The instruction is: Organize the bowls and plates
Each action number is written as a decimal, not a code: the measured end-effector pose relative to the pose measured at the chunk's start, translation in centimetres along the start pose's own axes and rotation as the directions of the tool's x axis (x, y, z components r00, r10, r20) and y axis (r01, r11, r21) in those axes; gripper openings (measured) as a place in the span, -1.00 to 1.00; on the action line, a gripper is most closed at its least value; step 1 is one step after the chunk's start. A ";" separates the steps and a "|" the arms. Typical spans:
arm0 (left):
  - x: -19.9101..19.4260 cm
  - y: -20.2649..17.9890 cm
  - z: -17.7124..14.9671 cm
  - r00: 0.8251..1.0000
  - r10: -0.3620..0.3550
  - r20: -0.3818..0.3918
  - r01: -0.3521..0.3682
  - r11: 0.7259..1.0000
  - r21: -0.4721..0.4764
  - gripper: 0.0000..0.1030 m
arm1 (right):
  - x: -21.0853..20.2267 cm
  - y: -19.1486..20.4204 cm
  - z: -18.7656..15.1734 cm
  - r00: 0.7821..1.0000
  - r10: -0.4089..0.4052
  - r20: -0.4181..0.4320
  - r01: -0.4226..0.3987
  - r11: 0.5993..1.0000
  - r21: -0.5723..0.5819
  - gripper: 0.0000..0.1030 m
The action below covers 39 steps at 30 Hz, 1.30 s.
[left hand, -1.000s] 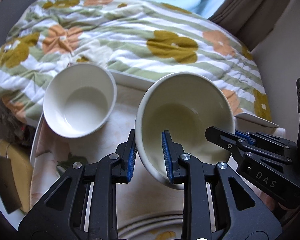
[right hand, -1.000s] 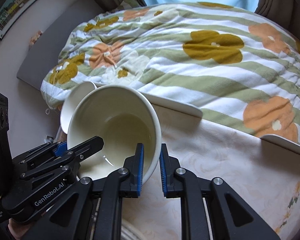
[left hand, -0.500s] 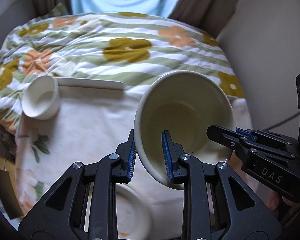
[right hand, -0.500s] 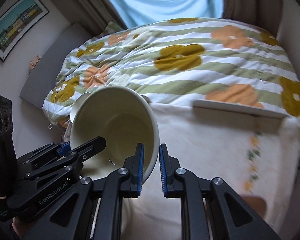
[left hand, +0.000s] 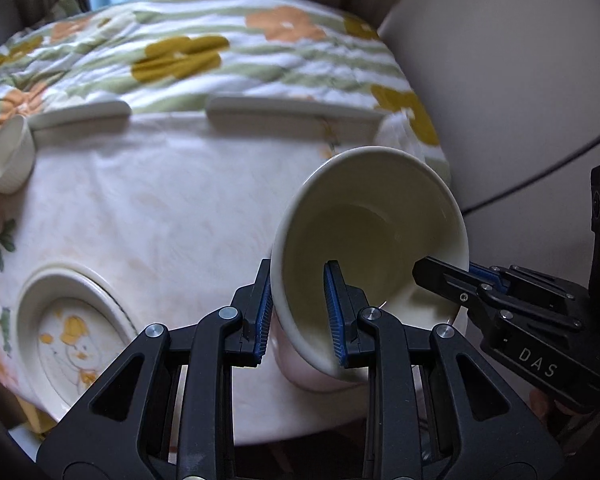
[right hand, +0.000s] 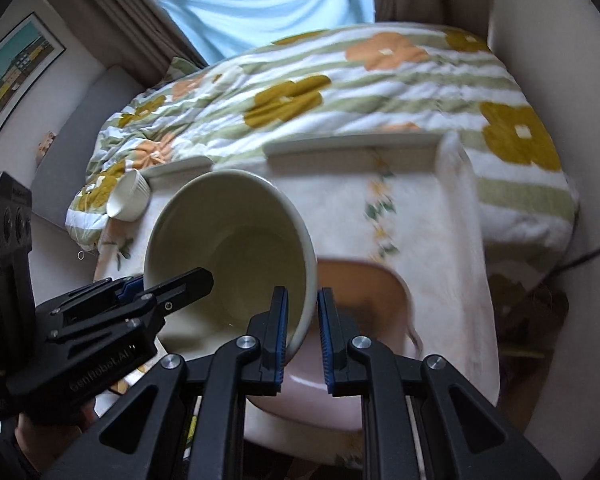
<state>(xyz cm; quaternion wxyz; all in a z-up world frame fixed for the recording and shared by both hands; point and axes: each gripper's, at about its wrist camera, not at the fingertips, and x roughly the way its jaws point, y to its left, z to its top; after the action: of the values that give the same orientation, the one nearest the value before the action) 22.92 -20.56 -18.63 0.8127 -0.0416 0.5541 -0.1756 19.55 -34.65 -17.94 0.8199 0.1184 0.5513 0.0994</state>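
A large cream bowl (left hand: 372, 232) hangs tilted above the table's right end, carried between both grippers. My left gripper (left hand: 299, 280) is shut on its left rim, one pad inside and one outside. My right gripper (right hand: 303, 300) is shut on the opposite rim, and shows in the left wrist view as the black fingers (left hand: 432, 270) at the bowl's right side. In the right wrist view the cream bowl (right hand: 236, 240) sits just above a pink bowl (right hand: 372, 292), which also peeks out beneath it in the left wrist view (left hand: 296, 376). The left gripper (right hand: 196, 280) reaches in from the left.
A plate with a duck picture (left hand: 72, 336) lies at the table's front left. A small white ribbed bowl (left hand: 8, 160) rests tipped at the far left corner. The table (left hand: 160, 208) has a pale floral cloth; a flowered duvet (left hand: 180, 52) lies behind, a wall (left hand: 500, 80) to the right.
Both grippers have carried the cream bowl to the right across the table. The small white bowl has slid off to the far left, and the duck plate and pink bowl have come into view.
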 end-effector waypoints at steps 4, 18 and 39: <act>1.7 -0.5 -0.8 0.998 0.004 -0.057 -0.001 0.999 0.048 -0.57 | 1.0 -1.4 -1.7 1.000 -0.017 -0.020 0.018 0.998 0.054 -0.73; 7.7 -1.6 -1.0 0.982 0.044 -0.182 -0.005 0.978 0.207 -0.57 | 4.4 -4.3 -4.9 0.995 -0.060 -0.076 0.076 0.971 0.226 -0.73; 8.3 -2.0 -0.6 0.980 0.086 -0.178 -0.033 0.960 0.279 -0.57 | 4.7 -3.9 -5.2 0.988 -0.126 -0.094 0.146 0.957 0.251 -0.73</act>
<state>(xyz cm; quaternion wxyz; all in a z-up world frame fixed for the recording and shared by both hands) 24.61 -25.13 -25.65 0.7595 0.1050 0.5997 -0.2291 16.62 -36.55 -25.11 0.7805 0.1816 0.5977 -0.0249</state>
